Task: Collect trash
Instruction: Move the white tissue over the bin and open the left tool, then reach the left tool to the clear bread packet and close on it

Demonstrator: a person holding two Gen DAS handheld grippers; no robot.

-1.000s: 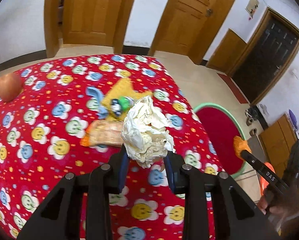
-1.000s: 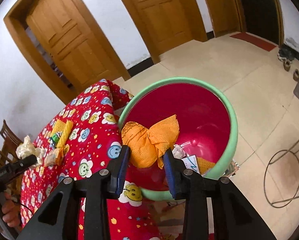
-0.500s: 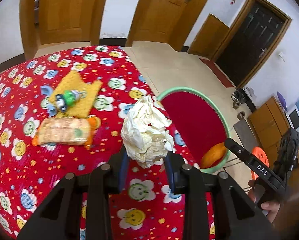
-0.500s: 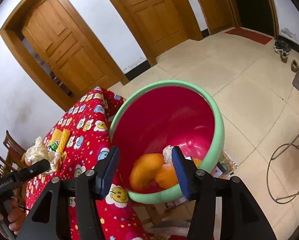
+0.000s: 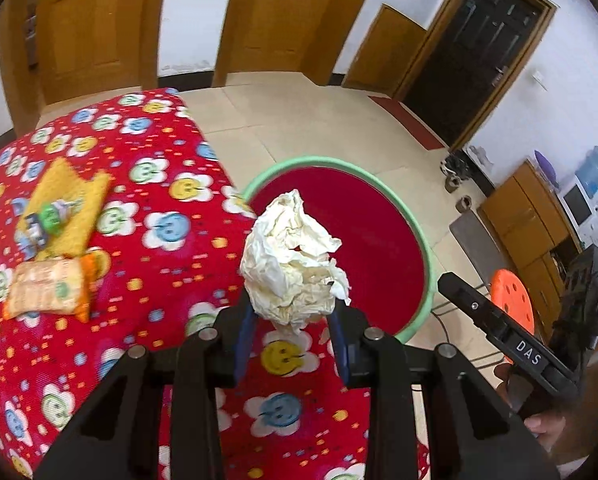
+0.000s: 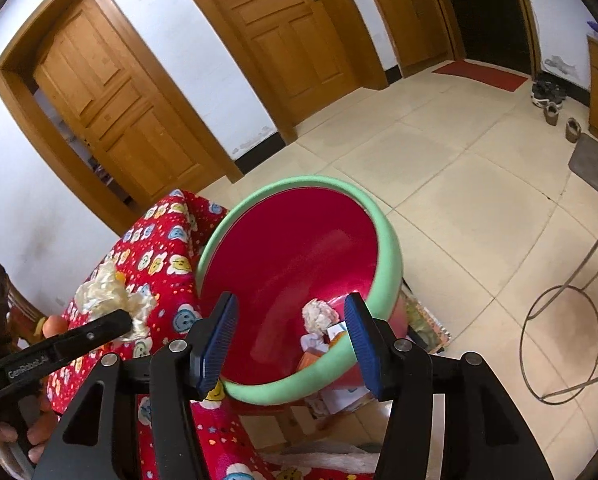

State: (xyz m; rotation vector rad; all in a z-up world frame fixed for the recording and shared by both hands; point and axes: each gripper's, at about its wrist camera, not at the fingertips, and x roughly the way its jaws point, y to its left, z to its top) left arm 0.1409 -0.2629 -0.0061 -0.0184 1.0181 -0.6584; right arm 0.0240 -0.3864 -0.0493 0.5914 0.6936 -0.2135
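Showing "DAS" in white capitals on the black arm of the right tongs [image 5: 515, 344], at about four o'clock in the left wrist view. Showing "GenRobot.AI" in pale letters along the black arm of the left tongs [image 6: 39, 360], at about eight o'clock in the right wrist view. Printing on the snack packet [image 5: 47, 290] lying on the bench [image 5: 159, 280], at nine o'clock, blurring past reading.

Crumpled paper wad [image 5: 293, 258]: thin, matt, creased. Bin [image 6: 387, 248]: smooth plastic, glossy red inside w/ matt green rim. Counter [image 5: 171, 280] cover: printed cloth, ribbed weave. Gripper pads [image 6: 361, 344]: blue ribbed rubber on matt black plastic. Doors [image 6: 291, 36]: varnished wood. Floor [image 6: 459, 184]: smooth tile.
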